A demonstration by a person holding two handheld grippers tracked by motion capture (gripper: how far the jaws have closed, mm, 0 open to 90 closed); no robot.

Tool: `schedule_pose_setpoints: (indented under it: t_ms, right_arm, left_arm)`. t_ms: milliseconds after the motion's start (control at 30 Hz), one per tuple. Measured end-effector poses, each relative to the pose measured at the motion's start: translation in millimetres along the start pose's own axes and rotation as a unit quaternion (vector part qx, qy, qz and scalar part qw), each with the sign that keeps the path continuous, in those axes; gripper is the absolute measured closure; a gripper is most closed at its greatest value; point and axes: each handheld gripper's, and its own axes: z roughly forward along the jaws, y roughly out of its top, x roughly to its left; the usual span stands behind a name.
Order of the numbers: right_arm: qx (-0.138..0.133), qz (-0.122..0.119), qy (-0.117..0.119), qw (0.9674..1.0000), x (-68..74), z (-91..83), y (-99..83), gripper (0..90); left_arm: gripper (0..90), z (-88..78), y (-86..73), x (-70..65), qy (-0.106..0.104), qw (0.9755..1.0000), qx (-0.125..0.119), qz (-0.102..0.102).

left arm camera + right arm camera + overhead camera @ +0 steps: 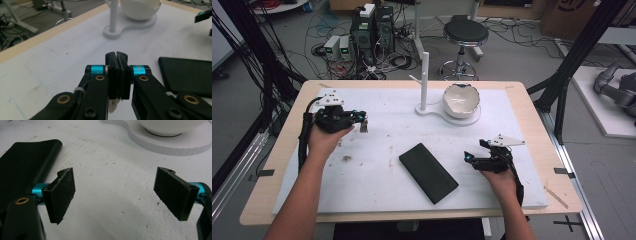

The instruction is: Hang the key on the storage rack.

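Left gripper (362, 123) over the table's left side, jaws pressed together; a small whitish scrap hangs from its tip, can't tell what it is. Right gripper (470, 157) low at the right, jaws spread wide with nothing between. Black pouch (428, 172) flat on the white mat (377, 185) between both hands, just left of the right gripper

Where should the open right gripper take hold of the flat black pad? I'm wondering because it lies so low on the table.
Judging by its pose, grip the black pad across its narrow width near the end closest to the right gripper, coming from above. It lies flat and long on the table, so only the two long edges give the fingers something to close on.
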Motion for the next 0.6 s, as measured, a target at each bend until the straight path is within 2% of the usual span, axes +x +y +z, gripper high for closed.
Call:
schedule_pose_setpoints:
  t_ms: [67, 133, 167, 200, 233, 367, 400, 433, 600]
  right_arm:
    - [0.000, 0.000, 0.001, 1.0000, -0.2, -0.2, 0.1, 17.7]
    - [-0.002, -0.001, 0.000, 1.0000, -0.5, -0.4, 0.1, 17.7]
    - [-0.002, -0.001, 0.000, 1.0000, -0.5, -0.4, 0.1, 17.7]
    - [-0.001, -0.002, -0.001, 1.0000, -0.6, -0.5, 0.1, 17.7]
    - [-0.001, -0.001, 0.000, 1.0000, -0.4, -0.3, 0.1, 17.7]
    - [0.000, 0.000, 0.000, 1.0000, -0.2, 0.2, 0.0, 17.7]
    - [0.000, -0.001, 0.000, 1.0000, -0.4, 0.2, 0.0, 17.7]
    - [0.000, -0.001, 0.000, 1.0000, -0.4, 0.2, 0.0, 17.7]
    - [0.001, -0.004, 0.000, 1.0000, 0.1, 0.8, 0.1, 17.7]
  left_arm:
    - [88.1, 2.1, 14.4, -5.5, -0.006, 0.9999, -0.001, 0.009]
    - [88.1, 6.2, 35.2, -13.4, -0.018, 0.9996, -0.013, 0.015]
    - [88.1, 6.2, 35.2, -13.4, -0.018, 0.9996, -0.013, 0.015]
    - [88.1, 9.7, 48.5, -18.3, -0.031, 0.9991, -0.020, 0.019]
    - [88.1, 9.7, 48.5, -18.3, -0.031, 0.9991, -0.020, 0.019]
    - [88.1, 20.8, 74.5, -29.0, -0.043, 0.9981, -0.022, 0.037]
    - [88.1, 26.8, 86.7, -33.6, -0.050, 0.9975, -0.022, 0.044]
    - [88.1, 26.8, 86.7, -33.6, -0.050, 0.9975, -0.022, 0.044]
    - [88.1, 43.6, 112.5, -40.0, -0.069, 0.9959, -0.031, 0.050]
